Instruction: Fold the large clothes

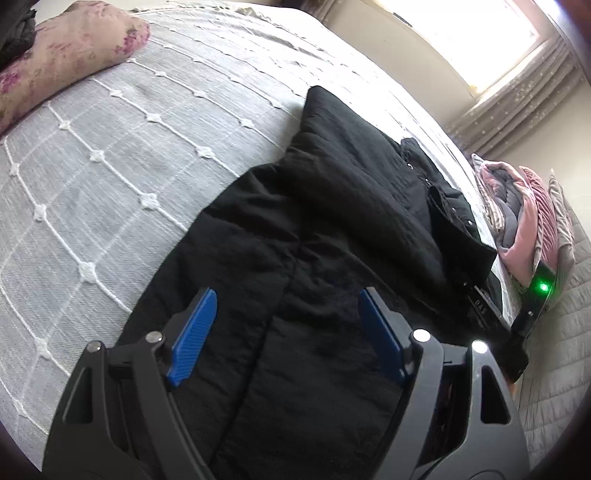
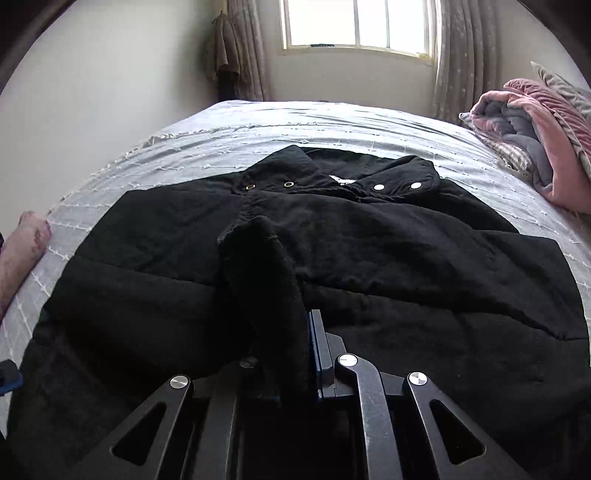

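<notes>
Right gripper (image 2: 295, 332) clamped on the black coat's (image 2: 369, 236) sleeve (image 2: 258, 273), left gripper (image 1: 286, 325) wide and empty above the coat; risked bunching if dropped crooked.

Both wrist views tilt down, close over the black coat (image 1: 332, 221) on the bed (image 1: 110, 166); right one faces the window (image 2: 356, 24)

Black coat (image 2: 369, 251) on a grey bedspread (image 1: 110, 166) with white diamond lines; blue-padded fingers (image 1: 192, 325).
</notes>
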Demonstrator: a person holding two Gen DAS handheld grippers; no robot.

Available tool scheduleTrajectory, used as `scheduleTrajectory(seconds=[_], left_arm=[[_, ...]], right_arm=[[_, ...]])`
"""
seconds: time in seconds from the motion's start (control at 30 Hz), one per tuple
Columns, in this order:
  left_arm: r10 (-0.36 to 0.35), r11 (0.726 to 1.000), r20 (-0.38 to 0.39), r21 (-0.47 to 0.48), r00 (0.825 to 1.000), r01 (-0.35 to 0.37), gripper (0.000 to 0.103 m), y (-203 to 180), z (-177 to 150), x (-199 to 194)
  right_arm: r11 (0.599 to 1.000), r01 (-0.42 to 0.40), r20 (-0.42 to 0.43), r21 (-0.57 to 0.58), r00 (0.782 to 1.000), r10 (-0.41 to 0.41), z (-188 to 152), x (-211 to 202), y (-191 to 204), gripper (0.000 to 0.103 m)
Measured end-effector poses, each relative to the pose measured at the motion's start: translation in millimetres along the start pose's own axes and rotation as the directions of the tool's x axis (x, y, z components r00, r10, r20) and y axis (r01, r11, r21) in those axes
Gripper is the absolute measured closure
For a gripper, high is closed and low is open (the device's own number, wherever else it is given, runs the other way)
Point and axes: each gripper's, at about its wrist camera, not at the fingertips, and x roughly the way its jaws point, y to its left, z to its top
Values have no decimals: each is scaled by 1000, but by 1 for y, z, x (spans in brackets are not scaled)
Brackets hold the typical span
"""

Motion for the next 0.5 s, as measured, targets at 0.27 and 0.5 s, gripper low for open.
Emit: scheduleTrajectory(seconds=[0.27, 0.5], left_arm=[[-10, 999, -12, -31, 1000, 10, 24, 3, 1, 0], [-12, 999, -23, -33, 1000, 11, 24, 0, 1, 3]], right_arm=[[989, -150, -44, 7, 988, 150, -7, -14, 17, 61], [916, -383, 26, 122, 924, 383, 1, -31, 17, 60]])
